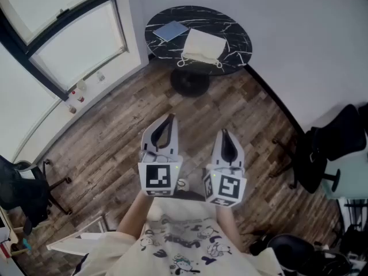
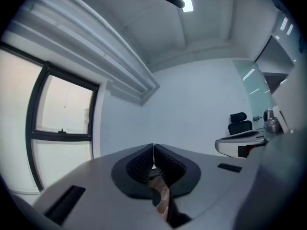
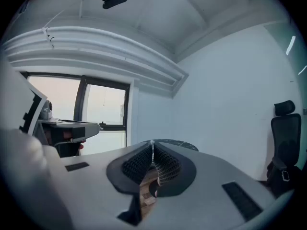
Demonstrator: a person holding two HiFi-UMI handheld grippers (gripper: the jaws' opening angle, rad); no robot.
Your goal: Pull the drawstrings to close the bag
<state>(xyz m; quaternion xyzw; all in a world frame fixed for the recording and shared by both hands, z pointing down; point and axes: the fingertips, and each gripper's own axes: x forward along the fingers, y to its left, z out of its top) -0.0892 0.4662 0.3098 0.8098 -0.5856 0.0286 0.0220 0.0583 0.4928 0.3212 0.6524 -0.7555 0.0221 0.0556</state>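
Note:
A cream drawstring bag (image 1: 202,45) lies on a round black marble table (image 1: 230,27) at the far side of the room, its white drawstrings (image 1: 185,61) hanging over the table's near edge. My left gripper (image 1: 168,118) and right gripper (image 1: 225,133) are held side by side close to the person's body, well short of the table. Both are shut with nothing between the jaws. In the left gripper view the pads (image 2: 144,164) meet against a bare white wall. In the right gripper view the table's edge (image 3: 184,145) peeks just over the shut jaws.
A blue-grey booklet (image 1: 170,30) lies on the table left of the bag. Black office chairs stand at the right (image 1: 336,140) and the left (image 1: 23,194). A window wall (image 1: 63,45) runs along the left. Wood-plank floor (image 1: 115,125) lies between me and the table.

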